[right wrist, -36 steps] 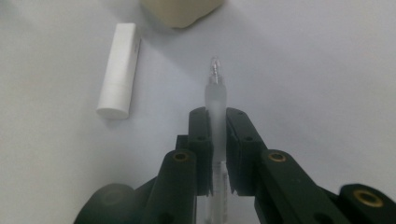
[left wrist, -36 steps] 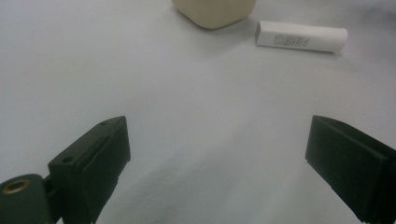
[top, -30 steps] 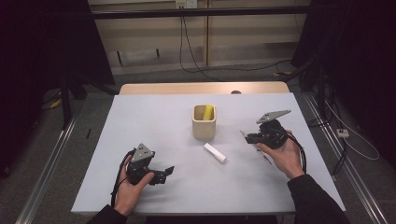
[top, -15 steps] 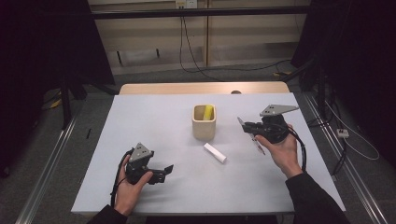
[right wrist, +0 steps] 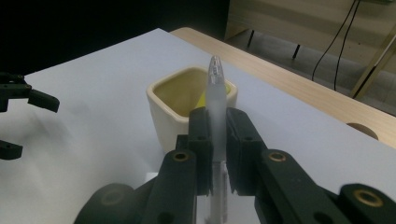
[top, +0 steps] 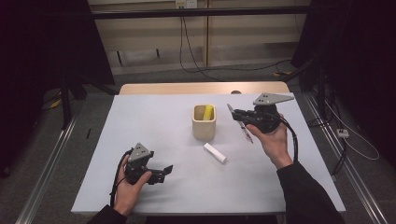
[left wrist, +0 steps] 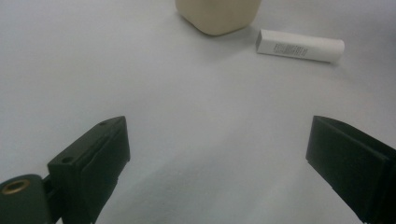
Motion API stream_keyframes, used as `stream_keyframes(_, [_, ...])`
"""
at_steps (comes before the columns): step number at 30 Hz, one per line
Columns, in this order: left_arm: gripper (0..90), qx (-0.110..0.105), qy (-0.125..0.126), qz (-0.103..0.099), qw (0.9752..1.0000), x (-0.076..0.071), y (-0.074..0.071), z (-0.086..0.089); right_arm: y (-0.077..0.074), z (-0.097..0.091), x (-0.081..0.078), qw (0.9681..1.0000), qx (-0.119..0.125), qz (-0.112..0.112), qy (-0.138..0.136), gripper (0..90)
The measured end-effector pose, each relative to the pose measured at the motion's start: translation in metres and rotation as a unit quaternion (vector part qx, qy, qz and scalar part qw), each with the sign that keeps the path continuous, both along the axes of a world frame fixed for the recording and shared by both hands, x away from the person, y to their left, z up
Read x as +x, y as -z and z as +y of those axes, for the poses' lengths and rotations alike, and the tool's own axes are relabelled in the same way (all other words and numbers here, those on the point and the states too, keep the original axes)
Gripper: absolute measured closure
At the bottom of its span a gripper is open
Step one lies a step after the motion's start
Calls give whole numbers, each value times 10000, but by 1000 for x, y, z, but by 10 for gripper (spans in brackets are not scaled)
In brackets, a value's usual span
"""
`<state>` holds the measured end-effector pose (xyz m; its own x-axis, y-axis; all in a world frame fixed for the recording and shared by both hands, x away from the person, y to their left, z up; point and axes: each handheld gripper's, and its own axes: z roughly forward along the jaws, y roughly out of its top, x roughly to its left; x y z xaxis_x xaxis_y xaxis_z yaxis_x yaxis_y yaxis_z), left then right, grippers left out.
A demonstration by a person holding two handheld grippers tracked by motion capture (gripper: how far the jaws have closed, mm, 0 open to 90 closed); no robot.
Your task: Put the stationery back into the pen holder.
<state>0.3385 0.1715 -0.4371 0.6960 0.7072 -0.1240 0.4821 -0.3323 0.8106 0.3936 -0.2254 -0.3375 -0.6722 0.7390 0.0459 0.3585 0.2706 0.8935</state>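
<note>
A frosted pen point(right wrist: 217, 109) was clamped between the jaws of the right hand-held gripper point(top: 239, 115), raised above the worktop point(top: 140, 121) just beside the beige cup point(top: 204, 123). The left hand-held gripper point(top: 164, 171) was held apart, empty. Clamped near mid-length and tilted, the pen could have pivoted in the jaws or been caught on the cup's rim, tipping the cup.

The right gripper point(top: 236, 113), its fingers clamped on the pen point(top: 240, 123), is rising off the table point(top: 154, 116) and nearing the cup point(top: 204, 122).
</note>
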Motion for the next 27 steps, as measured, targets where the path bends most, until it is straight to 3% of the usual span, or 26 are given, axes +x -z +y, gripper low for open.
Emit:
stream_keyframes(9, [63, 37, 28, 5, 10000, 0, 0, 0, -11, 10, 9, 9995, 227, -191, -119, 820])
stream_keyframes(14, [63, 72, 35, 1, 10000, -1, 0, 0, -17, 20, 17, 9991, 239, -294, -176, 820])
stream_keyframes(16, [63, 60, 31, 0, 10000, -1, 0, 0, -21, 22, 21, 9986, 381, -337, -162, 820])
stream_keyframes(27, [63, 29, 30, -40, 10000, -1, -1, 0, -39, 38, 35, 9968, 393, -662, -220, 819])
